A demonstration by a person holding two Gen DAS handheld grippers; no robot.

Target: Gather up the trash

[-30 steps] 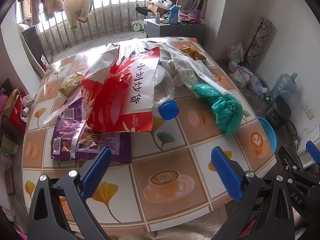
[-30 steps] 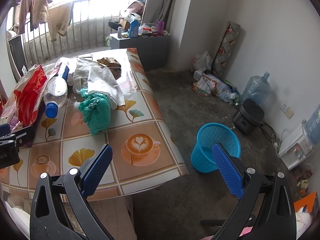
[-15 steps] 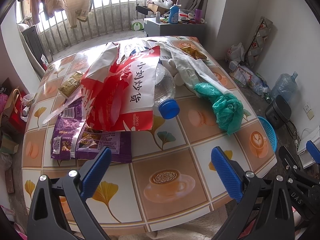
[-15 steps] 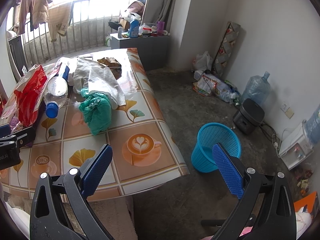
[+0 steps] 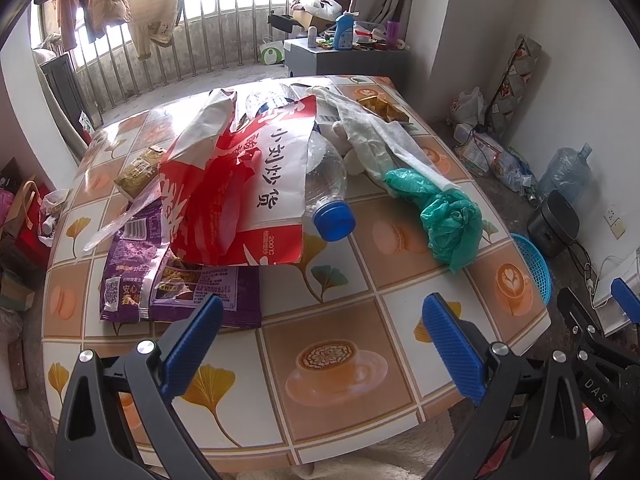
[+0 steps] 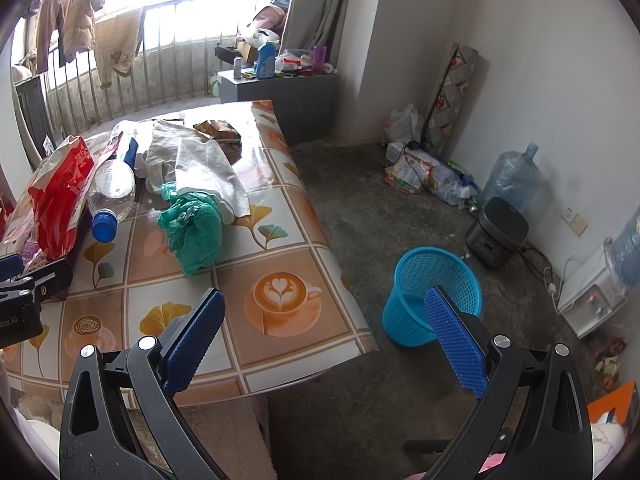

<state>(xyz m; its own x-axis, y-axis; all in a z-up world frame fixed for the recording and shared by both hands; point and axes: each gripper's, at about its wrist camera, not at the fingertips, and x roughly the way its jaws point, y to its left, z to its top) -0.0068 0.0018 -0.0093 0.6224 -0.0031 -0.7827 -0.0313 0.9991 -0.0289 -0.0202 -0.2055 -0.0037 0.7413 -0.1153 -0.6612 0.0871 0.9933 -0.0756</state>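
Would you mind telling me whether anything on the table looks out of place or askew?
Yes: the clear plastic bottle lies on its side, its blue cap pointing toward the near edge, partly under the torn-open red and white bag. A crumpled green plastic bag sits loose beside it on the table.

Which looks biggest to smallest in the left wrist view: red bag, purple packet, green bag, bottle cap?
1. Red bag
2. Purple packet
3. Green bag
4. Bottle cap

The red bag covers part of the packet.
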